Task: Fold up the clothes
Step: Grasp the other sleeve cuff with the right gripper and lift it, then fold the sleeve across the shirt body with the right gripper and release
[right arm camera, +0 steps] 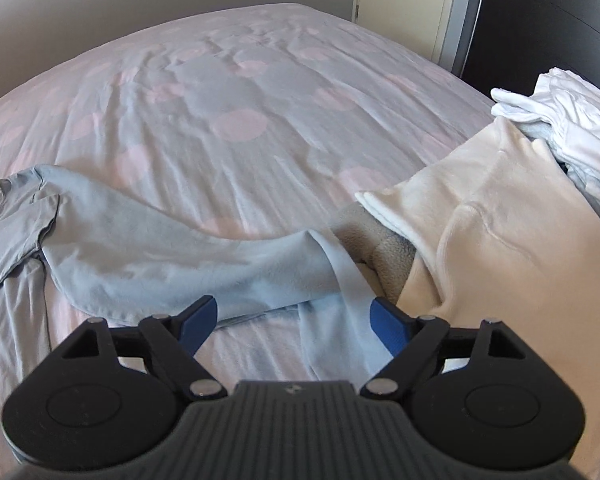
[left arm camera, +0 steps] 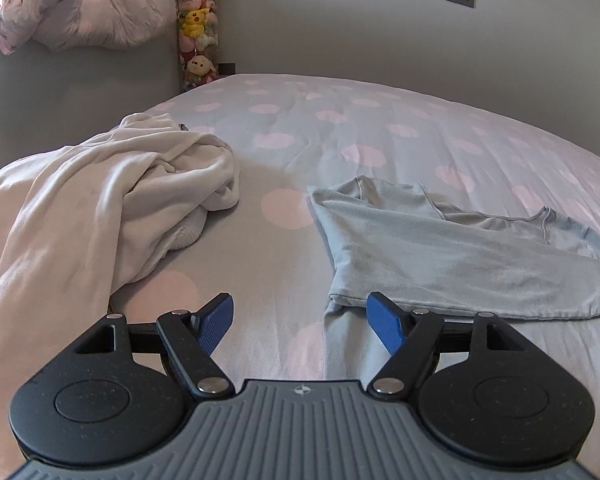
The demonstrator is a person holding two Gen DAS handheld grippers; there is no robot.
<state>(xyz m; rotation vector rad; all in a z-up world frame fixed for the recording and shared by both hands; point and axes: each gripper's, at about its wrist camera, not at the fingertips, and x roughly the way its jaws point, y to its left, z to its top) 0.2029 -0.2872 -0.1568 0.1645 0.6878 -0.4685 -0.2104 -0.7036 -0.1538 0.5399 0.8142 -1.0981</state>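
A light blue long-sleeved garment [left arm camera: 440, 248] lies partly folded on the dotted bed sheet [left arm camera: 340, 128], right of centre in the left wrist view. My left gripper [left arm camera: 300, 316] hovers open just in front of its near left corner, with bare sheet between the blue pads [left arm camera: 216, 324]. In the right wrist view the same garment [right arm camera: 160, 248] stretches across the bed [right arm camera: 220, 80], a sleeve running to the right. My right gripper [right arm camera: 294, 320] stands open over the pale blue sleeve end [right arm camera: 340, 320], which lies loose between the fingers without being pressed.
A crumpled cream garment [left arm camera: 100, 208] covers the bed's left side. On the right lie a cream fleece top [right arm camera: 500, 220], grey fleece [right arm camera: 380, 248] and white clothes [right arm camera: 560, 128]. A column of plush toys [left arm camera: 198, 28] and rolled bedding [left arm camera: 80, 12] stand by the far wall.
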